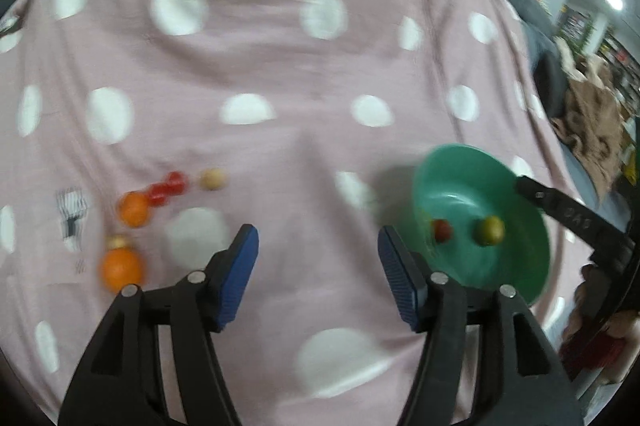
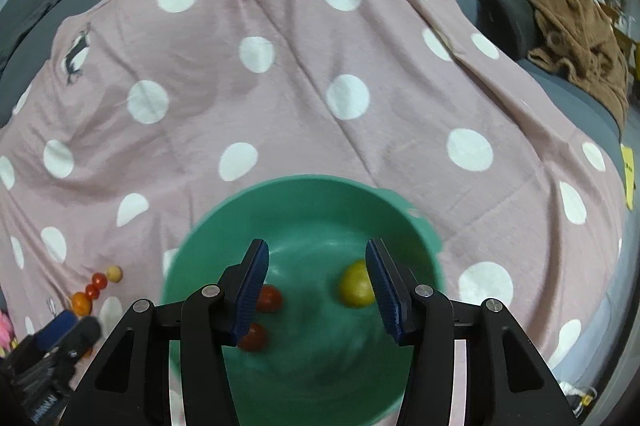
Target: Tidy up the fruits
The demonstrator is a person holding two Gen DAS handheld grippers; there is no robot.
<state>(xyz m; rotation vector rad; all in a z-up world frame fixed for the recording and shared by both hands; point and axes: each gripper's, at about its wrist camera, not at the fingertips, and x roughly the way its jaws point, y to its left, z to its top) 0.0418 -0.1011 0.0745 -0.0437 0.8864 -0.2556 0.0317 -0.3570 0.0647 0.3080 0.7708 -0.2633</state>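
Left tool (image 1: 318,268) jaws wide apart, nothing between. Right tool (image 2: 317,286) likewise, gaping.

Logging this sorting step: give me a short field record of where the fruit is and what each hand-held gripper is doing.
surface: pink polka-dot cloth
container: round green plastic bowl
in bowl: yellow-green round fruit, two small red fruits
on cloth: large orange fruit, smaller orange fruit, red pieces, pale beige ball
left hand-held gripper: open, empty, over cloth
right hand-held gripper: open, empty, over bowl
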